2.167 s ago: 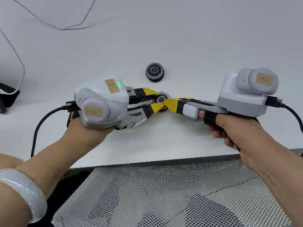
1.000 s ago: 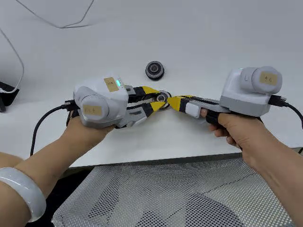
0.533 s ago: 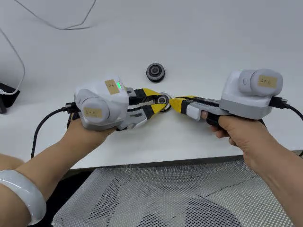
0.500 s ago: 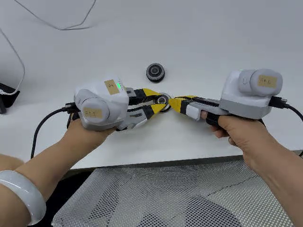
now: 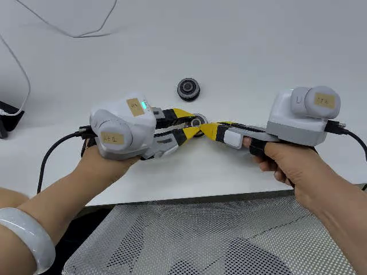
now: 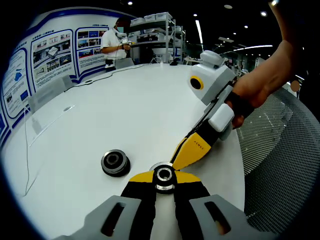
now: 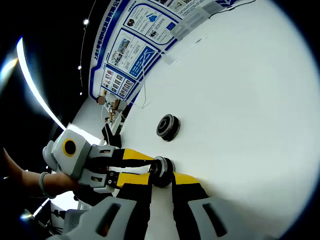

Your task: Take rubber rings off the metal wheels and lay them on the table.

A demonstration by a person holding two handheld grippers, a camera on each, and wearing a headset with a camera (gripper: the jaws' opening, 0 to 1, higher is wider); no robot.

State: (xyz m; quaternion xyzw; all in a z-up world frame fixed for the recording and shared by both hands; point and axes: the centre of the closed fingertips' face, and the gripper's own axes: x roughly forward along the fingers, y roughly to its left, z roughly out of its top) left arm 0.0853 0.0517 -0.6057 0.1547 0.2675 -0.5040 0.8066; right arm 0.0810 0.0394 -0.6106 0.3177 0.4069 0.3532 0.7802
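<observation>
My left gripper (image 5: 194, 124) (image 6: 164, 176) is shut on a small metal wheel (image 5: 198, 121) (image 6: 164, 177) (image 7: 162, 171), holding it just above the white table (image 5: 241, 51). From the right, my right gripper (image 5: 210, 129) (image 7: 161, 176) meets it, its yellow tips closed on the dark rubber ring at the wheel's edge. In the left gripper view the right gripper's yellow jaw tip (image 6: 192, 148) touches the wheel's upper right side. A second wheel with its black rubber ring (image 5: 188, 89) (image 6: 115, 163) (image 7: 168, 127) lies flat on the table beyond the grippers.
A grey cable (image 5: 63, 28) runs across the far left of the table, near a black object (image 5: 7, 114) at the left edge. A mesh chair seat (image 5: 218, 235) lies below the table's front edge. A person (image 6: 115, 42) stands far behind the table.
The right gripper has edged left and slightly down, its tips pressed closer against the held wheel. The left gripper and the wheel on the table have stayed put.
</observation>
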